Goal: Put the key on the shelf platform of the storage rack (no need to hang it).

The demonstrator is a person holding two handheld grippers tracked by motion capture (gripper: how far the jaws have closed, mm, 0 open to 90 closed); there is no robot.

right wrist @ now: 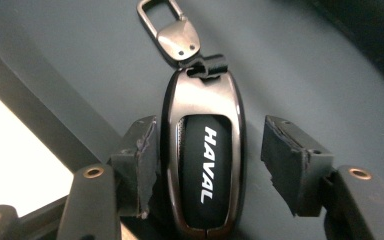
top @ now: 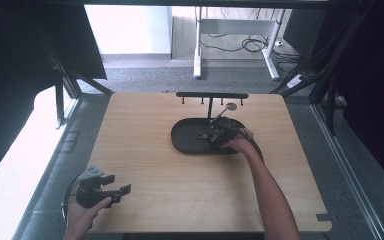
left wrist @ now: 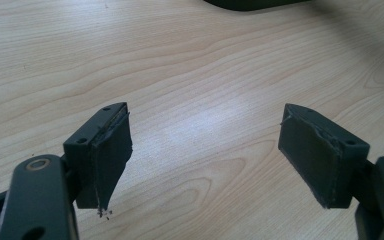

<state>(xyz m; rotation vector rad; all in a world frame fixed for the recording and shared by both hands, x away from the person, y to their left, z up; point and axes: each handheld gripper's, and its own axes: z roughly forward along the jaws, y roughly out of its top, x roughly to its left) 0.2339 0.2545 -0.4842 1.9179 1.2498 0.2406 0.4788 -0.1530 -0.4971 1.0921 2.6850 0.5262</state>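
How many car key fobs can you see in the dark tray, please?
1. A single key fob lies in the dark tray near the table's middle, between the open jaws of the right gripper; the gripper hides part of the tray.

Glossy metal key fob, matt tray, wooden table

We see the tray near the middle of the counter, with the rack just behind it. The key fob lies in the tray, between the jaws of the right hand-held gripper. The left hand-held gripper is at the front left corner, well apart.
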